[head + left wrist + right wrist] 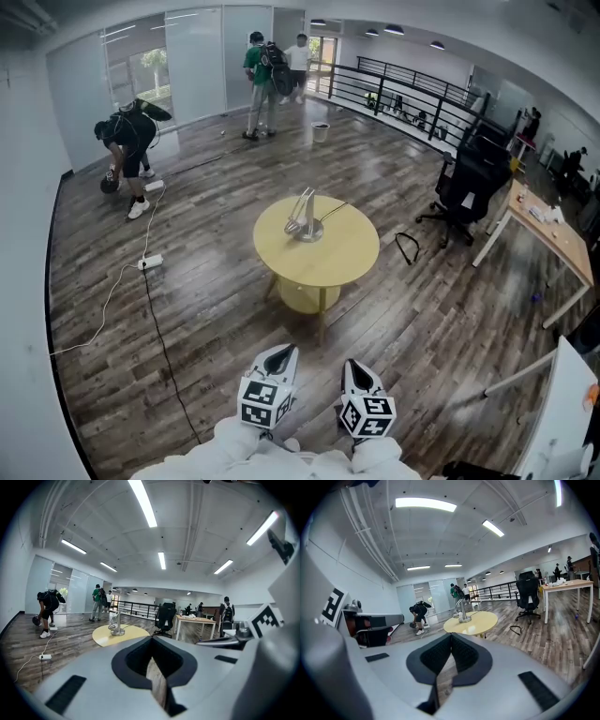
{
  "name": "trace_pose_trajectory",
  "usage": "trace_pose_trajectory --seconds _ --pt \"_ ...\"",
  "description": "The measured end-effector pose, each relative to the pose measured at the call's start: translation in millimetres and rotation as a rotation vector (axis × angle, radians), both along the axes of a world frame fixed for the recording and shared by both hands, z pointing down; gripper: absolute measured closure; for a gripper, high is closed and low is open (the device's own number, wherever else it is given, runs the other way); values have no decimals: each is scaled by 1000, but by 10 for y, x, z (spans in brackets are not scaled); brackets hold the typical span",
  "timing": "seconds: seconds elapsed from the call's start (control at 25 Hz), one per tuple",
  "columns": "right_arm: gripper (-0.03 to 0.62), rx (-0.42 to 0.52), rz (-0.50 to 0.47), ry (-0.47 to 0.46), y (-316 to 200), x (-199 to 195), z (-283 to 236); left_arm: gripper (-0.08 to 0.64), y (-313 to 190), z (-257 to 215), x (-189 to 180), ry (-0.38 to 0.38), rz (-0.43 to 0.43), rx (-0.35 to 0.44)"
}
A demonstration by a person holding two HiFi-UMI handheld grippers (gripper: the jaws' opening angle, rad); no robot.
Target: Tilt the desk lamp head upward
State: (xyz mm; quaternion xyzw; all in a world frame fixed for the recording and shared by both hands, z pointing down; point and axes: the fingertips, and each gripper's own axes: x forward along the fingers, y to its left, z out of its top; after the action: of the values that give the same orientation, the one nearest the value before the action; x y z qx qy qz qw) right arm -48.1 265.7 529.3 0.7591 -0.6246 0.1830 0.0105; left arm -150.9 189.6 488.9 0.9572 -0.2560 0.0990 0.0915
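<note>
**Both claws shut and empty, lamp well ahead on the round table**

Nearest, at the bottom edge of the head view, white sleeves are cut off by the frame. They carry the left gripper [280, 353] and the right gripper [355, 367] side by side above the wood floor. Each gripper's own view shows its jaws pressed together with nothing between them, for the left gripper [152, 641] as for the right gripper [451, 637].

Beyond them stands a round yellow table [352, 265]. The desk lamp [305, 217] sits on it, well apart from both grippers, with its silver base toward the far side of the top. A thin cord trails off the base to the right. The lamp's head is too small to show which way it tilts.

A black cable crosses the floor at left to a white power strip [150, 262]. At right are a black office chair [467, 186] and a wooden desk [551, 234]. The frame edge cuts that desk off.

Farther back, a small pale bin [322, 132] stands by the black railing [412, 94], and its contents cannot be made out. One person [127, 141] bends over at far left, and two more [267, 70] stand by the glass wall.
</note>
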Motion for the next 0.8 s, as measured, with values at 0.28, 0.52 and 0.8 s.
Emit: trace_pose_trajectory --seconds 0.28,0.52,0.8 --pt "578 -7 6 -3 -287 131 -9 560 -191 55 142 -10 17 -22" --pt "578 -5 -21 8 -619 294 19 560 -456 84 284 -16 -6 -16" --pt "578 20 -73 19 -1124 592 -17 560 -812 100 672 -17 -20 -7"
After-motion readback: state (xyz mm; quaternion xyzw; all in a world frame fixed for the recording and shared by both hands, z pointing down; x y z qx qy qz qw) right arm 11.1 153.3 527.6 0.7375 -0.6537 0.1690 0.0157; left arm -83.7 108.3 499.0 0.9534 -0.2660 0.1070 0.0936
